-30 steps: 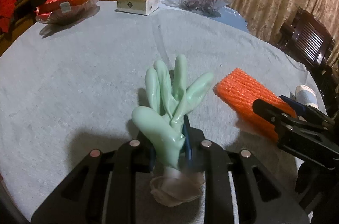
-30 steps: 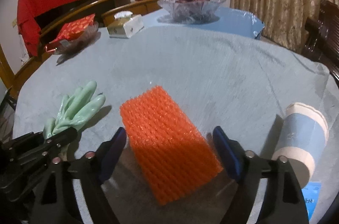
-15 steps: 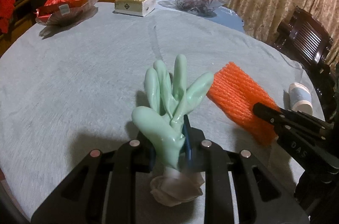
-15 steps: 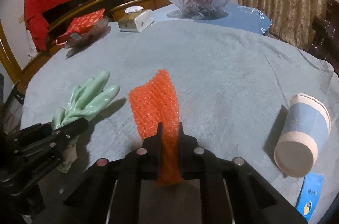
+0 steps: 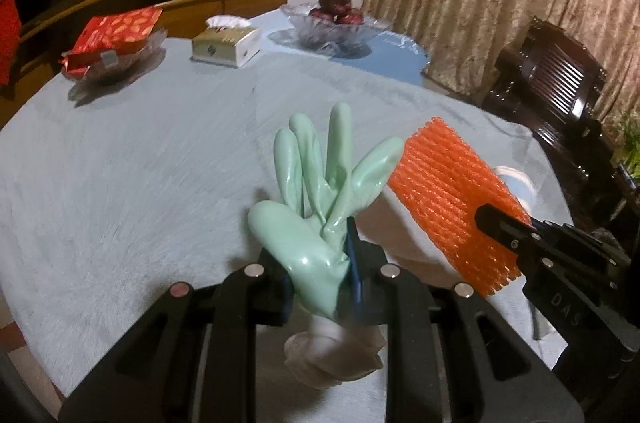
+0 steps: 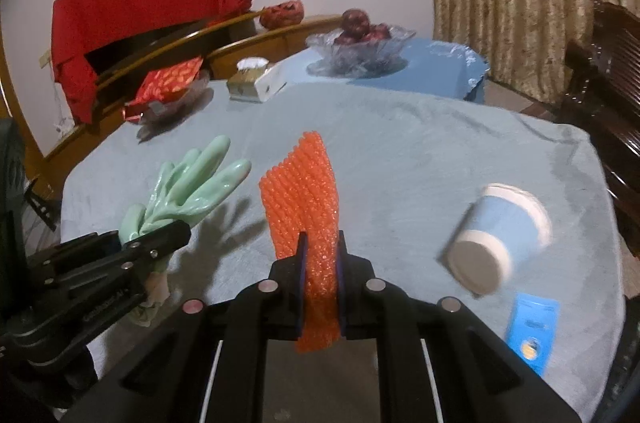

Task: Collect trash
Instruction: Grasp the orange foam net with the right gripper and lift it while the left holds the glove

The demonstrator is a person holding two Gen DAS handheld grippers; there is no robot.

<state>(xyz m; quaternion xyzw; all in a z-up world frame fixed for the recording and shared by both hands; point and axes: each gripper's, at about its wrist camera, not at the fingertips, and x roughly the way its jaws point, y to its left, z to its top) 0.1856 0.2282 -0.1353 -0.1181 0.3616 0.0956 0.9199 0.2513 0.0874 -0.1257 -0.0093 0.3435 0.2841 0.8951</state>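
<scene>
My left gripper is shut on a pale green rubber glove and holds it up above the grey tablecloth, fingers pointing up. The glove also shows in the right wrist view. My right gripper is shut on an orange foam net sleeve, lifted off the cloth; the sleeve also shows at right in the left wrist view. A blue paper cup lies on its side to the right. A small blue card lies near the cup.
At the far side of the table stand a tissue box, a glass bowl of dark fruit and a red packet on a glass dish. Dark wooden chairs stand to the right, by the curtain.
My right gripper closed on the orange sleeve and lifted it off the cloth. Both grippers have risen with their loads. The cup appears further away.
</scene>
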